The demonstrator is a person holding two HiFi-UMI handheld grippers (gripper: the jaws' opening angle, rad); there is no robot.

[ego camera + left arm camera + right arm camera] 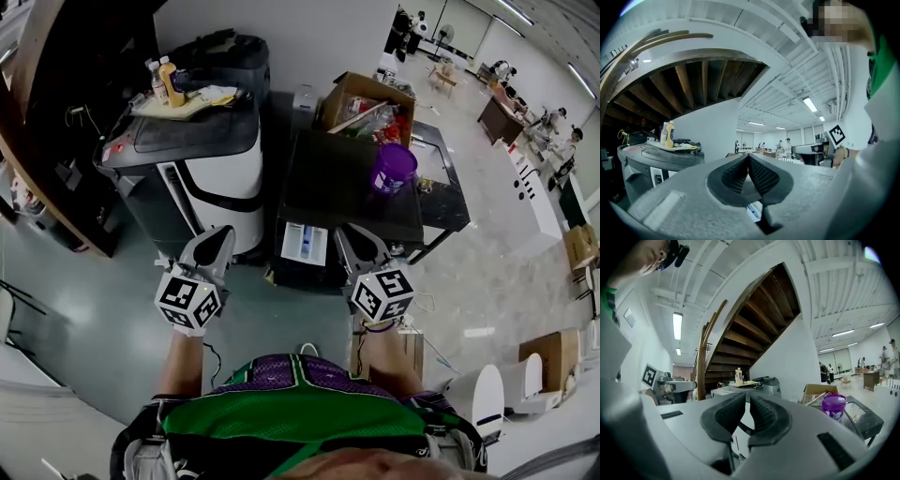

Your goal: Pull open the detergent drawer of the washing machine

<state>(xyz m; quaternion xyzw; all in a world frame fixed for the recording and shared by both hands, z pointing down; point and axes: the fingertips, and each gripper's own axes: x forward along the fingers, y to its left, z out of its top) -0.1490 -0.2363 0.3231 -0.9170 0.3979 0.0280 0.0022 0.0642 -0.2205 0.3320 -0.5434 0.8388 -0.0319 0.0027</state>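
A white drawer [305, 244] with a blue part inside sticks out of the front of the black machine [347, 183], between my two grippers. My right gripper [351, 234] hovers just right of the drawer and is apart from it. Its jaws are nearly together, with nothing between them [746, 397]. My left gripper [223, 236] hangs left of the drawer, in front of the white machine. Its jaws meet at the tips and are empty [748, 157]. A strip of the drawer [752, 211] shows below the left jaws.
A grey and white top-loading machine [202, 159] stands at the left with bottles [169, 82] and a tray on its lid. A purple tub [394, 169] sits on the black machine, with a cardboard box [366, 103] behind it. Wooden stairs rise at the far left. People stand far off.
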